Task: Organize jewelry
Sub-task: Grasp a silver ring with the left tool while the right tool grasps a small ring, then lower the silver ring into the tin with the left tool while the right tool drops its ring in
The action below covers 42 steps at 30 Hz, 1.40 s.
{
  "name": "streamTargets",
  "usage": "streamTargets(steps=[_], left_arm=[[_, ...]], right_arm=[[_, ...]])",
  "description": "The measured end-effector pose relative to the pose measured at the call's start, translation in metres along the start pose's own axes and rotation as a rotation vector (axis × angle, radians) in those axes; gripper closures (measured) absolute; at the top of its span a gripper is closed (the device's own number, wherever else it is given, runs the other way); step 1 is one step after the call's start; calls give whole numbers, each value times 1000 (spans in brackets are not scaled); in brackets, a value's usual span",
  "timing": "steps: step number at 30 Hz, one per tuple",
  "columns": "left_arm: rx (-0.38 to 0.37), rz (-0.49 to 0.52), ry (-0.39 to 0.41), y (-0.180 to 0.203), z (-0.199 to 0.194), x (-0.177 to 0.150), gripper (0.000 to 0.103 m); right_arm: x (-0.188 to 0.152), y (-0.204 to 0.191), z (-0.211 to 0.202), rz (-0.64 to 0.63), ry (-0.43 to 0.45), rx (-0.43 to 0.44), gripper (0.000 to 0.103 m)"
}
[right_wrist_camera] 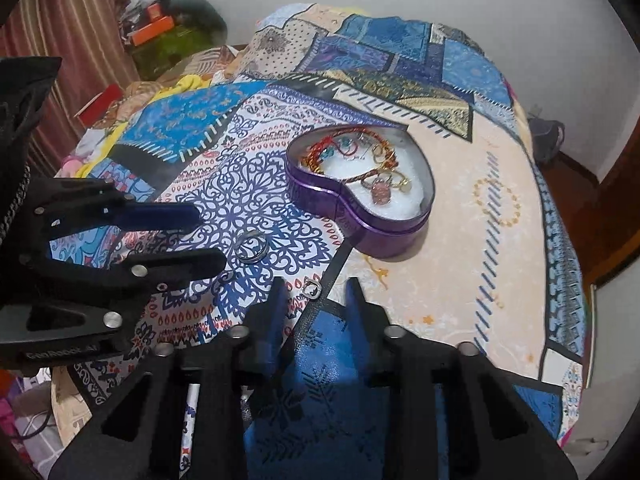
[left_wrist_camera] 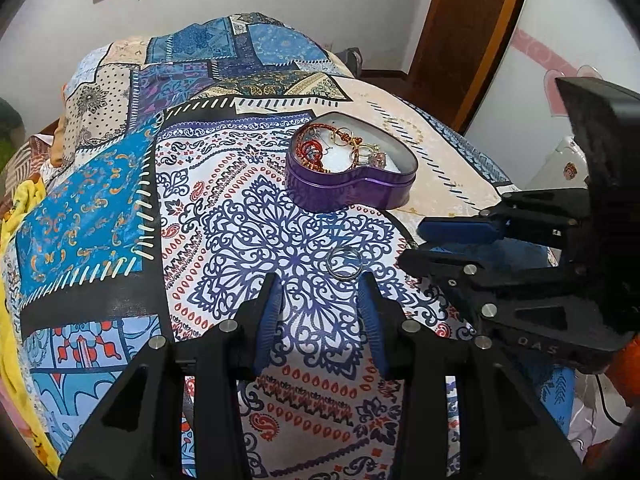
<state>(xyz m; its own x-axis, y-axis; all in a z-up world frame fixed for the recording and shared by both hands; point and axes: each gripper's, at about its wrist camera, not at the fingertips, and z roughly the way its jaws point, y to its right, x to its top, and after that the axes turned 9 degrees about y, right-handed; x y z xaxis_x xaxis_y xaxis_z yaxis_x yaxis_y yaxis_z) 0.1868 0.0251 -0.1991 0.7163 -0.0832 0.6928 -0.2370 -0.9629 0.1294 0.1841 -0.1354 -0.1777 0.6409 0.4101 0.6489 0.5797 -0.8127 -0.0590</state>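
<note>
Both claws hang apart and empty: my left claw (left_wrist_camera: 320, 280) just short of the silver ring (left_wrist_camera: 344, 263) on the bedspread (left_wrist_camera: 100, 216), my right claw (right_wrist_camera: 316, 284) near a small clasp (right_wrist_camera: 311, 290). Most jewelry already lies in the purple heart tin (left_wrist_camera: 352, 188), so I judge two pieces remain. Nothing blocks either.

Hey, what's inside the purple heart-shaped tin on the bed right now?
The purple heart-shaped tin is open, with a white lining, a tangle of red and gold bracelets, gold rings and a pink-stoned piece. Whatever lies beneath the tangle is covered.
</note>
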Motion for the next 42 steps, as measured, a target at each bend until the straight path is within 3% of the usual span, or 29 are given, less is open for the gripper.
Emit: streamTargets(steps=[7,23,28,42], left_arm=[[-21,18,-5,6,7,1,64],[-27,28,-13,11,23,8,64],[-21,12,-10,7,26,9,82],[7,10,42,6,8,21,82]], right_arm=[[-1,-3,3,-8,5,18,92],[2,23,-13,87,62,-12,93],[2,33,-20,113,76,-32,93],[15,36,-33,125,135,-34,93]])
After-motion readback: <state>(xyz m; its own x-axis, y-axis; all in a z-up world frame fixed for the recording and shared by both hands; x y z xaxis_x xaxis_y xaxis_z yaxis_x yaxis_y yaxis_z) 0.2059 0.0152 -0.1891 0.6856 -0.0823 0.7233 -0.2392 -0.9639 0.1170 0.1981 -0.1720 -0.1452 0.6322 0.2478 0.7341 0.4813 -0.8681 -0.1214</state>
